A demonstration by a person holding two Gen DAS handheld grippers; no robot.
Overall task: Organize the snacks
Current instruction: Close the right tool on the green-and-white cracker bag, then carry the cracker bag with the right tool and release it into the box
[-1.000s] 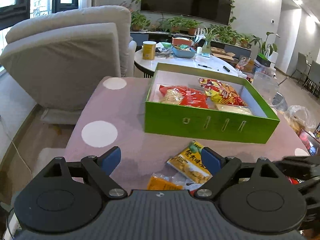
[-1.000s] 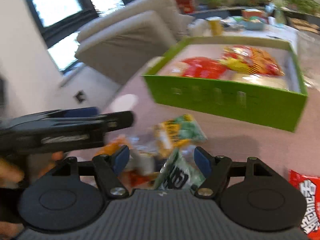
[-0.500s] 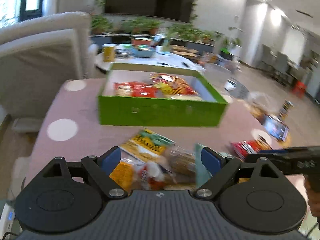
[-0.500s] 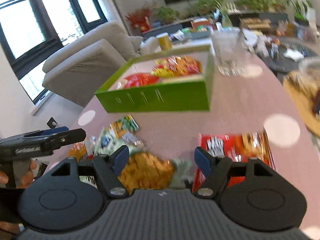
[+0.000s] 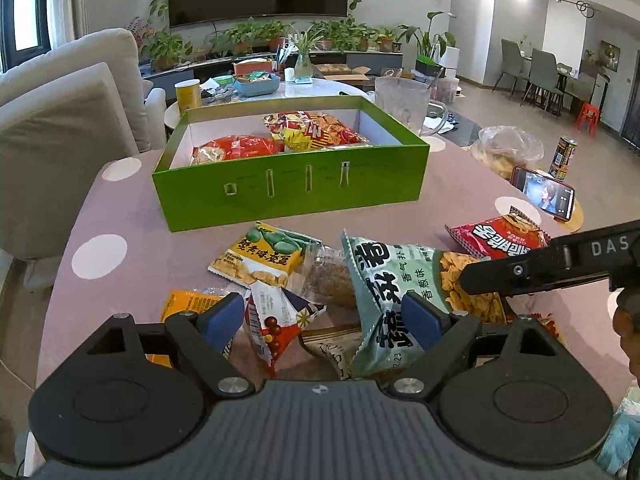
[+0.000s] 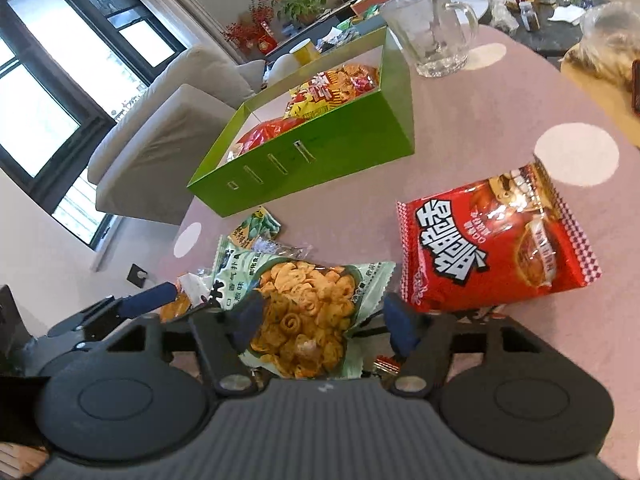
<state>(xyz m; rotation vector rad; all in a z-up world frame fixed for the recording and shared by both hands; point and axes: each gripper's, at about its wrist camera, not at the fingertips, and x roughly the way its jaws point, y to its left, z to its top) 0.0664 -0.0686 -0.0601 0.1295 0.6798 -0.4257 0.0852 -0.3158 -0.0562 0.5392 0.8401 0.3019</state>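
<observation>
The right gripper's arm [image 5: 560, 260] reads "DAS". The pale green packet [image 5: 394, 280] near the table's front edge shows large Chinese characters and ".23". The red packet [image 6: 496, 240] carries bold white Chinese characters.

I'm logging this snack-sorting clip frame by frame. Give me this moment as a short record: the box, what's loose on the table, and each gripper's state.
green box: open-topped, on the pink table, already holds red and yellow snack bags
pale green chip bag: loose on the table, lying between the open right gripper fingers
red snack bag: loose, to the right of the chip bag
yellow-green bean snack bag: loose, in front of the box
left gripper: open, hovering over the snack pile, holding nothing
glass mug: beyond the box
</observation>
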